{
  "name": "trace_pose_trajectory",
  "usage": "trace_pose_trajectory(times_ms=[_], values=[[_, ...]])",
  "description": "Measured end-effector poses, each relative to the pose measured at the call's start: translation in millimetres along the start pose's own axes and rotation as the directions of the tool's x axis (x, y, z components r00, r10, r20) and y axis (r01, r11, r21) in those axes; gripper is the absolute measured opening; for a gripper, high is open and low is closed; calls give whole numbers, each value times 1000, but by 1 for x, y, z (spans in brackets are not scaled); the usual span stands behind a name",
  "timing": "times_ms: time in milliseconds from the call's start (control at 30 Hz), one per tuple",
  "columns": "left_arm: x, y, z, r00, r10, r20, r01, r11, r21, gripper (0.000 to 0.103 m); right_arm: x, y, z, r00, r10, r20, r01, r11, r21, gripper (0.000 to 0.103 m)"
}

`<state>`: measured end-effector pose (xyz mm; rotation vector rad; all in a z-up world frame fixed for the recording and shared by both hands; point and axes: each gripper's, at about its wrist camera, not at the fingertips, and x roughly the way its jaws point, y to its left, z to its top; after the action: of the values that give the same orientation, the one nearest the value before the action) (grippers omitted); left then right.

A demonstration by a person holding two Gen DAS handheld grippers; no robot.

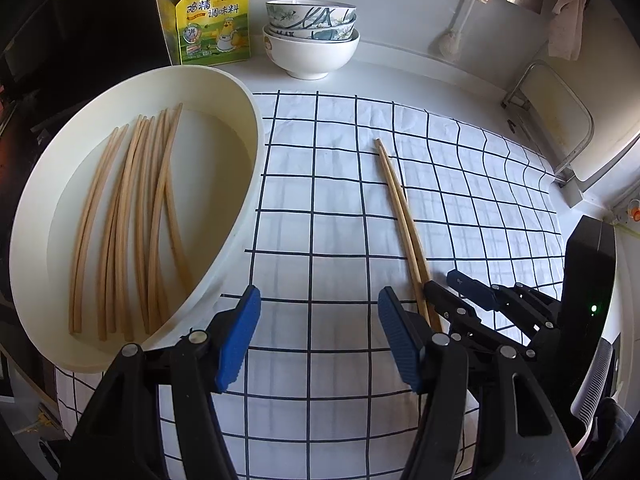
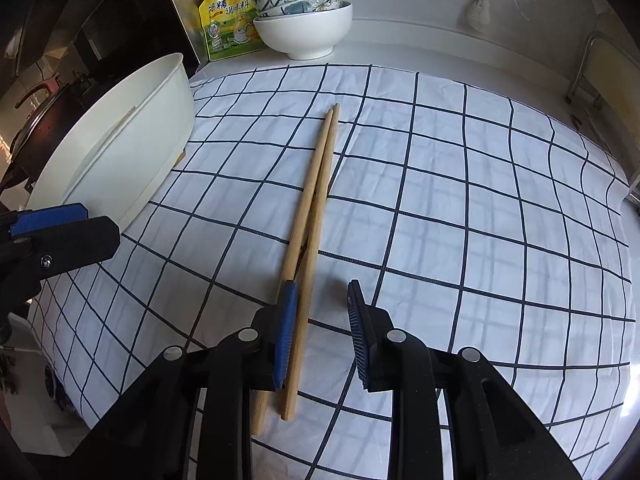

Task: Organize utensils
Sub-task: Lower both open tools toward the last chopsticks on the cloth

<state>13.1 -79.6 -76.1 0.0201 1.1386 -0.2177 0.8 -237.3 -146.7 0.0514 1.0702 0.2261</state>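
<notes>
Two wooden chopsticks [image 2: 316, 200] lie side by side on the checked cloth [image 2: 460, 200], also seen as a pair of chopsticks [image 1: 400, 208] in the left wrist view. My right gripper [image 2: 322, 286] is open low over their near ends. One stick runs just inside the left pad [image 2: 286, 332], the other under it. The right pad stands apart from both. A white basin [image 1: 240, 92] at the left holds several chopsticks [image 1: 132, 220]. My left gripper [image 1: 320, 296] is open over the cloth beside the basin, with nothing between its fingers.
Stacked bowls [image 1: 312, 36] and a yellow seasoning pouch [image 1: 214, 16] stand at the back by the wall. A metal rack [image 1: 560, 120] sits at the right edge. A dark pot [image 2: 36, 120] is on the stove left of the basin.
</notes>
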Motion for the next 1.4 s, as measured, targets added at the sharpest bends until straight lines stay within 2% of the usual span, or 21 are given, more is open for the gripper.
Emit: trace_pose_trajectory(times_ms=[67, 167, 367, 700, 833, 1000, 1033, 1100, 1400], values=[[0, 0, 0, 1000, 1, 0, -1, 1000, -1, 60, 0, 3, 0, 1000, -15, 0, 15, 1000, -23, 24], [1, -2, 0, 1000, 2, 0, -2, 1000, -2, 60, 0, 2, 0, 1000, -4, -2, 4, 1000, -12, 7], [3, -10, 3, 1000, -7, -1, 7, 1000, 11, 60, -2, -4, -2, 1000, -10, 5, 10, 1000, -11, 6], [20, -40, 17, 999, -36, 9, 36, 998, 44, 67, -22, -56, -23, 997, -77, -2, 77, 993, 85, 6], [39, -52, 18, 1000, -22, -6, 22, 998, 51, 71, -30, -75, -35, 995, -99, -7, 99, 987, 129, 6], [62, -53, 16, 999, -9, -50, 10, 1000, 22, 72, -36, -83, -38, 996, -91, 4, 90, 984, 152, 7], [65, -53, 16, 999, 0, -50, 0, 1000, 18, 72, -38, -84, -37, 996, -84, 18, 81, 984, 158, 9], [68, -54, 16, 999, 15, -45, -14, 1000, 19, 72, -40, -85, -34, 995, -87, 38, 80, 985, 156, 22], [77, -61, 17, 996, 85, -14, -85, 996, 9, 73, -24, -85, -17, 993, -108, 46, 102, 988, 116, 23]])
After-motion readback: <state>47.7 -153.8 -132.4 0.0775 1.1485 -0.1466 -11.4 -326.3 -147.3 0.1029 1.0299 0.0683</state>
